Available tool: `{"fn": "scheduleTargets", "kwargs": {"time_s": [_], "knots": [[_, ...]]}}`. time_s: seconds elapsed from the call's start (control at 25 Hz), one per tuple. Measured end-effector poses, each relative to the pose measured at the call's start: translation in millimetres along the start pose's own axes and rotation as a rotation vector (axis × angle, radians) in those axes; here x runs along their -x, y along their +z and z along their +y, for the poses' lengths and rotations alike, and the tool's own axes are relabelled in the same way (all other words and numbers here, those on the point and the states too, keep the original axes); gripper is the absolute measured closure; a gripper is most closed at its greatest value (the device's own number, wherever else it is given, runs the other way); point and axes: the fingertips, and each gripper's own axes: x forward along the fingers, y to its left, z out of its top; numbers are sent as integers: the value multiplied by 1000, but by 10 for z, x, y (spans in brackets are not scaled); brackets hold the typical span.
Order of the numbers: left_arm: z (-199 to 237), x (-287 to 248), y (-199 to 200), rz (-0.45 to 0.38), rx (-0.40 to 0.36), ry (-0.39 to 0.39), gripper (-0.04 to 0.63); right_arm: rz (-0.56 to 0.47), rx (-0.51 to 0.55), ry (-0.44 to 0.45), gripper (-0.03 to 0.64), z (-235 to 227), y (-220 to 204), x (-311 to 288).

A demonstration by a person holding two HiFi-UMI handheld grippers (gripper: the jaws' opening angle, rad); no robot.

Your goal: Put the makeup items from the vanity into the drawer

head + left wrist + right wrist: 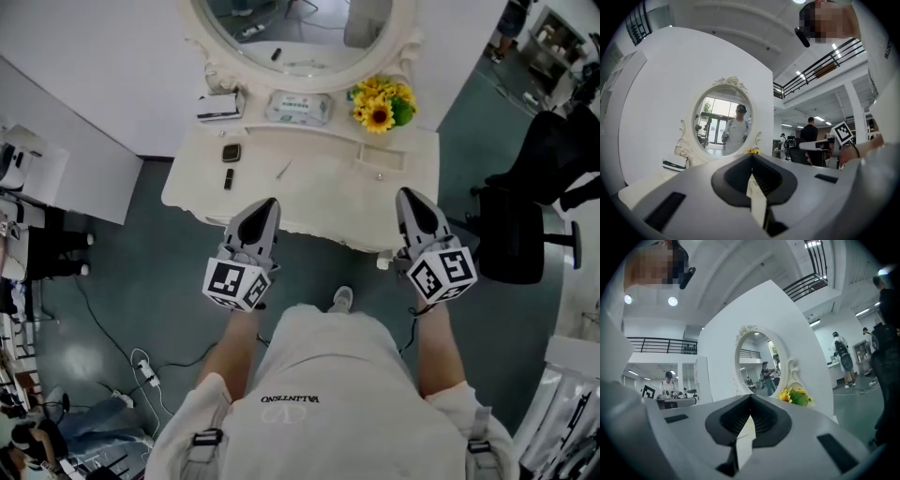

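The left gripper has its jaws pressed together with nothing between them, and the right gripper is closed and empty in the same way. Both point toward the vanity, their tips at its front edge, the left one toward the left side and the right one toward the right corner.

The makeup items lie on the left half of the cream-coloured top, well apart from both grippers. A dark square compact sits nearest the back, a small dark tube lies just in front of it, and a thin pale stick lies tilted toward the middle.

Along the back edge, a black-and-white box stands at the left corner, a pack of wipes lies in the middle, and sunflowers stand at the right, below the oval mirror.
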Motion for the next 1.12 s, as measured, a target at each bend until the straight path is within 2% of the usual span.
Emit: {"fn": "scheduleTargets", "kwargs": {"time_s": [0.24, 0.6, 0.8, 1.12], "knots": [[-20, -84, -85, 32, -1, 25, 594, 31, -32, 35, 606, -108, -119, -170], [283, -259, -445, 125, 36, 56, 594, 108, -52, 62, 606, -62, -445, -527], [452, -542, -601, 163, 61, 28, 594, 153, -73, 49, 606, -126, -645, -814], [773, -1018, -1004, 279, 107, -24, 594, 236, -98, 54, 606, -136, -992, -1504]]}}
